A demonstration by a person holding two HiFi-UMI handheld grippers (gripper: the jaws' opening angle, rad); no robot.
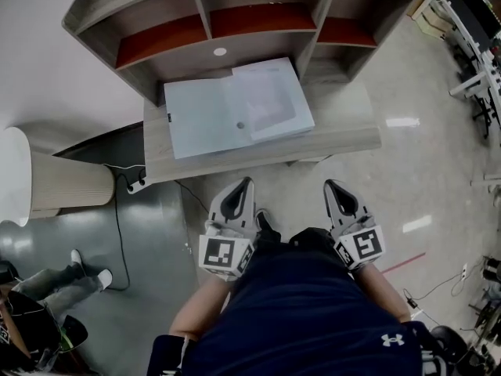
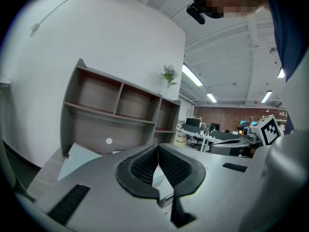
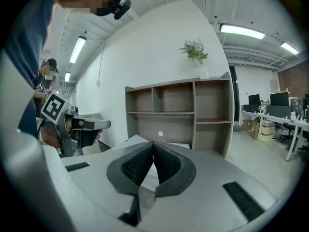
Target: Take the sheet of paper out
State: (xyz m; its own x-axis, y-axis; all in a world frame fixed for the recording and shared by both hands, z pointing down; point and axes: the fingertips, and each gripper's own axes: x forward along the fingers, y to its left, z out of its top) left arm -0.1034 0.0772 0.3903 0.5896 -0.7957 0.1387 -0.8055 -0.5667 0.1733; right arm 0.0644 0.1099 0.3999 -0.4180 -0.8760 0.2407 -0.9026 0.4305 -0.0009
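Head view: the sheet of paper (image 1: 270, 100) lay on a pale folder (image 1: 200, 120) on the worktop (image 1: 344, 135). The left gripper (image 1: 244, 186) and right gripper (image 1: 335, 188) were short of its front edge.
Left gripper view: jaws closed, empty.
Right gripper view: jaws closed, empty.

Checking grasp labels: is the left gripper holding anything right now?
No, the left gripper has its jaws pressed together in its own view, with nothing between them.
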